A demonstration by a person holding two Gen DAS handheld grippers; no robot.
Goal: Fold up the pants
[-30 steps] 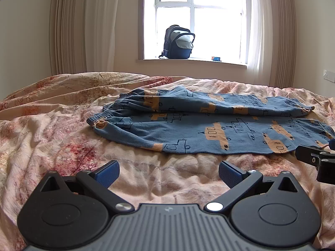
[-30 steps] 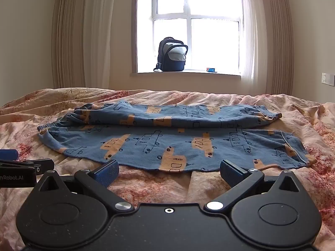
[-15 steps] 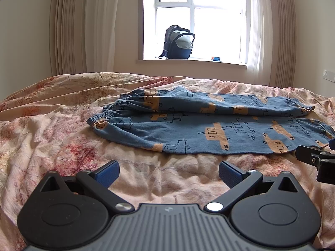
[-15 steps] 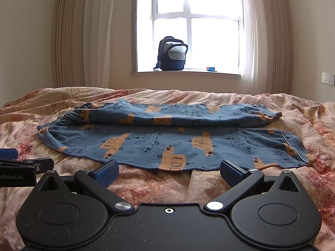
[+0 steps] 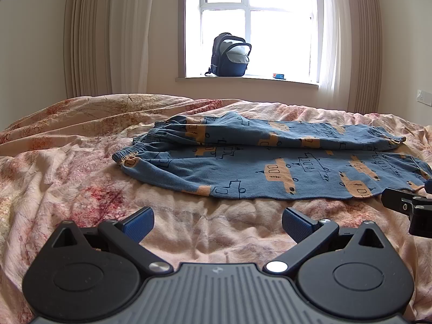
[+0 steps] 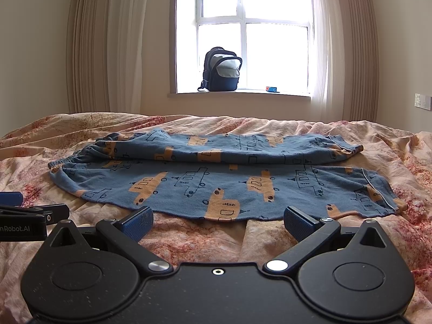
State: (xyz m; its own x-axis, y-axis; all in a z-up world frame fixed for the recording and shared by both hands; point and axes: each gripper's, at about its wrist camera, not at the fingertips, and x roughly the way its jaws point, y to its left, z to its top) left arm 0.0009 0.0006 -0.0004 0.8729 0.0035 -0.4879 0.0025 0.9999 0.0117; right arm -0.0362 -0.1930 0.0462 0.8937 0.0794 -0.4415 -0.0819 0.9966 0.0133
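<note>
Blue pants with orange vehicle prints (image 5: 270,162) lie flat across the bed, waistband at the left, cuffs at the right, the far leg bunched over the near one. They also show in the right wrist view (image 6: 216,181). My left gripper (image 5: 217,222) is open and empty, a short way in front of the pants' near edge toward the waist end. My right gripper (image 6: 217,222) is open and empty, its fingertips at the near edge of the leg. Each gripper shows at the edge of the other's view.
The bed has a rumpled pink floral cover (image 5: 67,178). A dark backpack (image 5: 230,55) and a small blue box (image 5: 278,76) sit on the windowsill behind. Curtains hang on both sides of the window.
The right gripper has crept slightly closer to the pants' near edge. The left gripper and the pants have not visibly moved.
</note>
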